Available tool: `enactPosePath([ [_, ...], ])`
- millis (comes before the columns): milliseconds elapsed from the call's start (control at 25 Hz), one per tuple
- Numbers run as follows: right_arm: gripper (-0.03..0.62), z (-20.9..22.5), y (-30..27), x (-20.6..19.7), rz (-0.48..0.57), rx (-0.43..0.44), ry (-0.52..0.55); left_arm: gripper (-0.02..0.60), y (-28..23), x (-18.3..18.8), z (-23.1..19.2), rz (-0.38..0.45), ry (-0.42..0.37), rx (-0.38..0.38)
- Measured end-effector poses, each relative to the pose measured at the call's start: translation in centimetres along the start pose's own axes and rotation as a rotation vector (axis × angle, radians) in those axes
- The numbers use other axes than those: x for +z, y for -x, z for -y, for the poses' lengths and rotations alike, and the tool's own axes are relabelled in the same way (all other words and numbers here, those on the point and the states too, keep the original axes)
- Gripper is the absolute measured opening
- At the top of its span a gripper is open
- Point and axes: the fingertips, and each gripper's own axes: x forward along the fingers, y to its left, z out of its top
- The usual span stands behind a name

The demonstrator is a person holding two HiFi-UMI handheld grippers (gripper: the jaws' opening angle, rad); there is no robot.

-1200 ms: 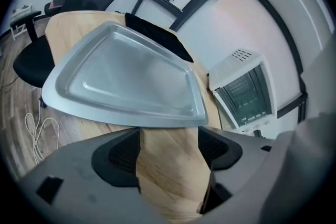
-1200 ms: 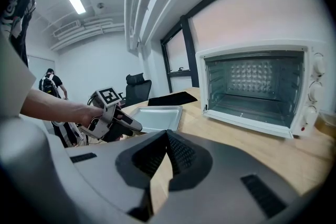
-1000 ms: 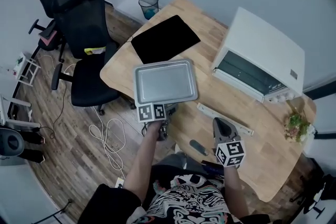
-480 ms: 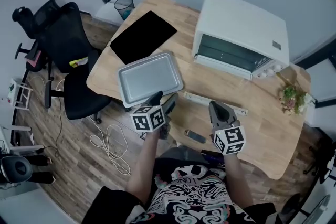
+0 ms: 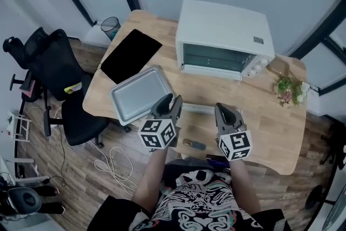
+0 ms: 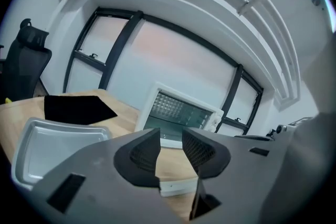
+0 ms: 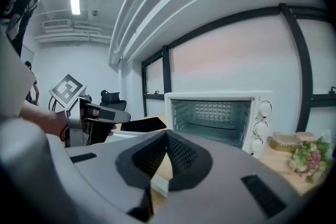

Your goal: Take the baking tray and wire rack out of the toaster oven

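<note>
Baking tray (image 5: pixel 139 96) is out, on the table (image 5: pixel 262 116). The left gripper (image 5: pixel 171 101) jaws have just been closing and stand narrow, empty. The right gripper (image 5: pixel 221 110) jaws are together, empty. Step 2, as judged: fetch the wire rack from the toaster oven (image 5: pixel 224 35).

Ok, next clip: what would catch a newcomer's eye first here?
The white toaster oven stands at the back of the wooden table, its front open. To its left, an empty silver baking tray lies beside a black mat. Nearer, the left hand-held gripper, its jaws just now closing further with nothing between them, and the right hand-held gripper point toward the oven.
</note>
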Motion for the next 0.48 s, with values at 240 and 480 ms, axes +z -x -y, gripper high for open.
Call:
enactPosePath([
  [240, 0.0, 1.1, 1.2, 0.3, 0.025, -0.043, -0.002, 0.067, -0.2, 0.5, 1.3, 0.027, -0.071, 0.028],
  [480, 0.0, 1.3, 1.6, 0.1, 0.029, -0.052, -0.007, 0.046, 0.0, 0.2, 1.6, 0.029, -0.054, 0.026],
])
